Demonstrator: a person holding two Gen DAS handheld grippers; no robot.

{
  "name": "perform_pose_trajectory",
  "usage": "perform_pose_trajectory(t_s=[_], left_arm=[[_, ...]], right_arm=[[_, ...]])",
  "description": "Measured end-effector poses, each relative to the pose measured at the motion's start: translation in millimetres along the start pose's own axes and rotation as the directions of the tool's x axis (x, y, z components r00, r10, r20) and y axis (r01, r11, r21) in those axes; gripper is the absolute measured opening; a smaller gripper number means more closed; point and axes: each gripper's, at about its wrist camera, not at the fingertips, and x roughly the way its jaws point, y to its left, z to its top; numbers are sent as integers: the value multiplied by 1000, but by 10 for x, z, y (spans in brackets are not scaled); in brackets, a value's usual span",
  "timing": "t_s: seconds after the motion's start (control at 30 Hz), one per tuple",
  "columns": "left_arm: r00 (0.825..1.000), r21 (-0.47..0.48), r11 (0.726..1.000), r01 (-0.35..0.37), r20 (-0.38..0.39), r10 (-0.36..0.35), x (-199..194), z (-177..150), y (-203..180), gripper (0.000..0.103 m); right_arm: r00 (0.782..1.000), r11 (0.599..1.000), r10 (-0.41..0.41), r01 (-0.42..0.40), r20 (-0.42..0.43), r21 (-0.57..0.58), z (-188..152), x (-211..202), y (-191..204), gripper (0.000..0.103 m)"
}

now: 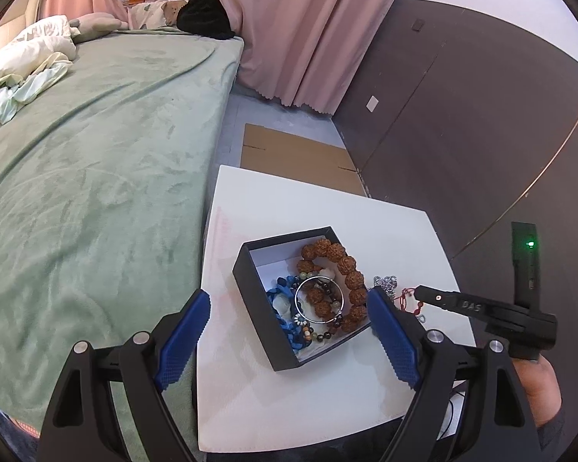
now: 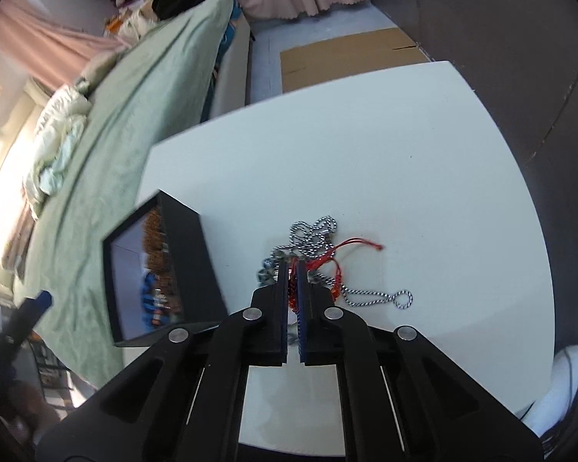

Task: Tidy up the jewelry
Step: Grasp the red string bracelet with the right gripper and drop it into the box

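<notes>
A black jewelry box (image 1: 264,319) stands on the white table (image 1: 289,404). It holds a brown bead bracelet (image 1: 346,269), a silver bangle (image 1: 319,299), blue beads (image 1: 285,288) and a mixed bead string. My left gripper (image 1: 289,327) is open, above and around the box. My right gripper (image 2: 293,269) is shut on a red cord bracelet (image 2: 327,256) that lies tangled with a black-and-white braided cord (image 2: 316,233) on the table (image 2: 404,154), right of the box (image 2: 189,265). The right gripper also shows in the left wrist view (image 1: 418,292).
A bed with a green blanket (image 1: 96,173) runs along the table's left side. Flat cardboard (image 1: 289,154) lies on the floor beyond the table. A dark wall panel (image 1: 481,115) and pink curtains (image 1: 296,27) stand to the right and behind.
</notes>
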Motion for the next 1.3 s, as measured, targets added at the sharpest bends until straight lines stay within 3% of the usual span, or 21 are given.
perform_pose_trajectory(t_s=[0.2, 0.5, 0.97, 1.03, 1.1, 1.17, 1.3], left_arm=[[1000, 11, 1000, 8, 14, -8, -113, -4, 11, 91], [1000, -14, 1000, -13, 20, 13, -252, -6, 207, 94], [998, -20, 998, -54, 44, 54, -474, 43, 393, 94], [997, -18, 998, -58, 46, 59, -506, 50, 403, 94], [997, -15, 998, -63, 50, 64, -533, 54, 399, 94], [996, -11, 998, -66, 53, 66, -553, 51, 399, 94], [997, -12, 998, -62, 52, 63, -555, 43, 386, 94]], right_arm=[[994, 998, 62, -63, 88, 12, -12, -352, 144, 5], [970, 983, 179, -170, 165, -69, -78, -651, 621, 5], [944, 950, 275, -237, 183, -202, -162, -592, 1341, 5], [950, 949, 271, -237, 157, -206, -145, -528, 1413, 14], [955, 957, 250, -220, 159, -189, -146, -502, 1420, 56], [954, 964, 228, -194, 196, -179, -169, -546, 1387, 71], [949, 968, 229, -199, 218, -149, -176, -638, 1230, 71]])
